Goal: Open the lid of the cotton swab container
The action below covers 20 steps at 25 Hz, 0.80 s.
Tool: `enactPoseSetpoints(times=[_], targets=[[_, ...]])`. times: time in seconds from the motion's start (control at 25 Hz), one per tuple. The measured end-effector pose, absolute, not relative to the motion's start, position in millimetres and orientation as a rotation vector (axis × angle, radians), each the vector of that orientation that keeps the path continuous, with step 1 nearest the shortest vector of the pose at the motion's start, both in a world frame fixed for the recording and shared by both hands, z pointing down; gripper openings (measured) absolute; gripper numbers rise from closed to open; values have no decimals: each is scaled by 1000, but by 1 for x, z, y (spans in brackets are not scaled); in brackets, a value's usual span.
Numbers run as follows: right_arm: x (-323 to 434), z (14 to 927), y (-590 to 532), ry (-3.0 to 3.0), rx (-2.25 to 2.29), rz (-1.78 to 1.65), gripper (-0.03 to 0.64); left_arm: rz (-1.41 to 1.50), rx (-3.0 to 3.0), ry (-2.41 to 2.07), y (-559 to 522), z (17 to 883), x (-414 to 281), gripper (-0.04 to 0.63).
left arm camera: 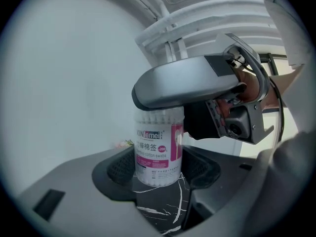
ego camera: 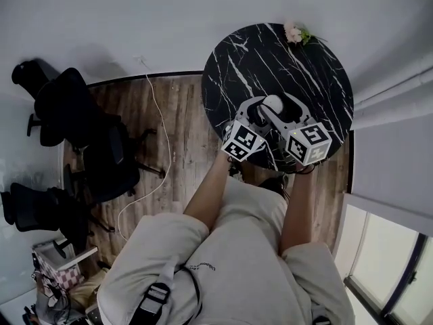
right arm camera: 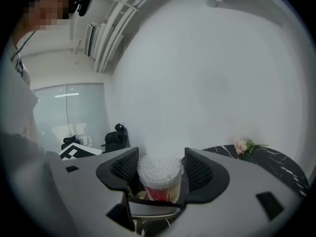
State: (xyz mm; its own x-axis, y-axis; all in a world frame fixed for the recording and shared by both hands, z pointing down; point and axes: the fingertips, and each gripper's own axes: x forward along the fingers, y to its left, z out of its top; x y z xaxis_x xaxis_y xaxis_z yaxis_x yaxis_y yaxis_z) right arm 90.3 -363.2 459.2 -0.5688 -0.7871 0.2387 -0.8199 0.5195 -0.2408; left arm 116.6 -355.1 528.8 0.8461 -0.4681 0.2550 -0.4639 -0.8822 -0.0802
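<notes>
The cotton swab container (ego camera: 272, 104) stands upright on the round black marble table (ego camera: 311, 66). It is a clear tube with a pink and white label (left arm camera: 159, 149). My left gripper (left arm camera: 158, 171) is shut on its lower body, one pad on each side. From above, my right gripper (right arm camera: 160, 171) is shut on the top, where white swab heads (right arm camera: 159, 170) show through the clear lid. In the left gripper view, the right gripper's grey finger (left arm camera: 187, 85) lies across the container's top and hides the lid. Both grippers (ego camera: 260, 112) (ego camera: 283, 108) meet at the container.
A small pink flower (ego camera: 295, 34) (right arm camera: 242, 145) lies at the table's far edge. Black office chairs (ego camera: 74, 114) stand on the wood floor to the left, with a white cable (ego camera: 160, 147) trailing beside the table. A window (ego camera: 399, 276) is at lower right.
</notes>
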Motion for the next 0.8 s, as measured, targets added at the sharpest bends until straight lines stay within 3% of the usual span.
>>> enactPoseSetpoints(times=[0.8], targets=[[91,456,-357,-2658,1470,563,282,-386,-3003,729,-348,519,113,269]])
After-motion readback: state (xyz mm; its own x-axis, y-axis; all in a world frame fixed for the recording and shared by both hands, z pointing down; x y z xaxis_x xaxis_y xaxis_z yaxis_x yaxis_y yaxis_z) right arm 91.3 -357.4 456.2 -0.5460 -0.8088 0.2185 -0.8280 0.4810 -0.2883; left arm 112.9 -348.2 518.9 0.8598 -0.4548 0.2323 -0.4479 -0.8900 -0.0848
